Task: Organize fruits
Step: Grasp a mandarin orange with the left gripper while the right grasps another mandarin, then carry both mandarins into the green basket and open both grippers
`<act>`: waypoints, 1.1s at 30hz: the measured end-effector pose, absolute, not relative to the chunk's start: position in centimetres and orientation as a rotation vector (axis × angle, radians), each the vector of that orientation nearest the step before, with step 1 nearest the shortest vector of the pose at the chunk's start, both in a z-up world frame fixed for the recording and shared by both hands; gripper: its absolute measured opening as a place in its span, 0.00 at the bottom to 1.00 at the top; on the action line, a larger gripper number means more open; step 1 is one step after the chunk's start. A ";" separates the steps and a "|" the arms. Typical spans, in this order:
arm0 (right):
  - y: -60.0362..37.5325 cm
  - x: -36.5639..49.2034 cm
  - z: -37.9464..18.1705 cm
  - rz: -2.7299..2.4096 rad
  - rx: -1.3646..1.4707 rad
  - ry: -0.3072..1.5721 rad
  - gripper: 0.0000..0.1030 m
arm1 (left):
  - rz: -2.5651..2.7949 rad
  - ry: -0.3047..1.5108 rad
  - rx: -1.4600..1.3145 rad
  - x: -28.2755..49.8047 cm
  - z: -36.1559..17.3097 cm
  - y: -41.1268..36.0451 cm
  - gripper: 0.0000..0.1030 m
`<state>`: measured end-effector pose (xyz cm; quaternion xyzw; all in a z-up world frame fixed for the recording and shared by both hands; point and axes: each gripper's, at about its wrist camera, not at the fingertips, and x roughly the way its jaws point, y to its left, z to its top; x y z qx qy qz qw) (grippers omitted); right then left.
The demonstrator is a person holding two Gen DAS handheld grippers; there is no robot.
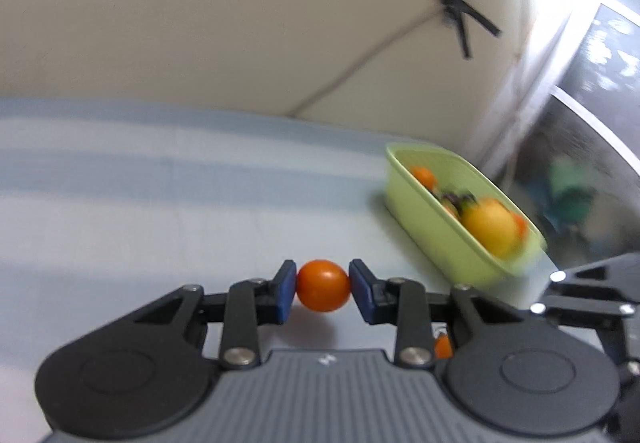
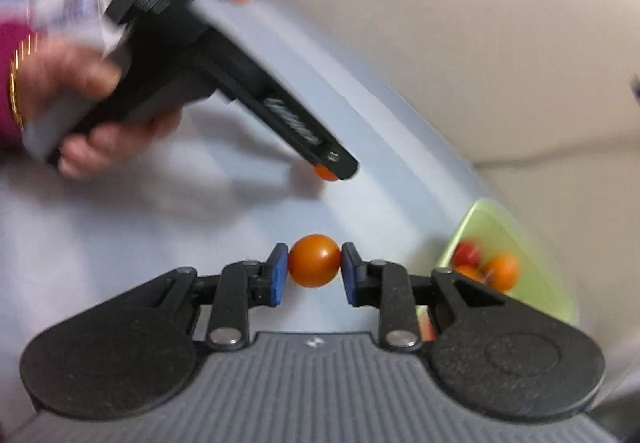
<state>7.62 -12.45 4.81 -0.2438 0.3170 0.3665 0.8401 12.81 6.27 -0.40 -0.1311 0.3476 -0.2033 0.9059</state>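
Right gripper (image 2: 314, 270) jaws clamp orange tomato (image 2: 314, 261); green tray (image 2: 532, 239) at right, holding fruit.

Home room: cloth-covered table (image 1: 160, 183), cream wall (image 1: 240, 23), taped cable (image 1: 456, 1).

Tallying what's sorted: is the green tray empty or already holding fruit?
Holding fruit: the green tray contains an orange tomato and a yellow fruit.

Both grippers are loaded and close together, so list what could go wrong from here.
1. Each small orange fruit, left and right, is pinched only at its sides by the blue pads, so it might slip or get squashed.
2. The green tray already holds fruit, so a dropped one may bounce out.
3. The grippers work close together and could collide near the tray.
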 end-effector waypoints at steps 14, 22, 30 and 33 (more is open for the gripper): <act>-17.7 1.1 1.8 0.593 -0.156 0.570 0.31 | -0.382 0.700 -0.112 2.6 -0.9 2.6 0.37; -18.3 1.1 0.8 0.593 -0.149 0.552 0.32 | -0.358 0.686 -0.096 1.5 -0.2 2.1 0.41; -18.5 1.6 0.2 0.594 -0.143 0.569 0.31 | -0.335 0.710 -0.083 3.1 -0.8 1.8 0.30; -19.3 1.7 1.1 0.596 -0.089 0.536 0.30 | -0.380 0.709 -0.134 4.3 0.4 2.1 0.30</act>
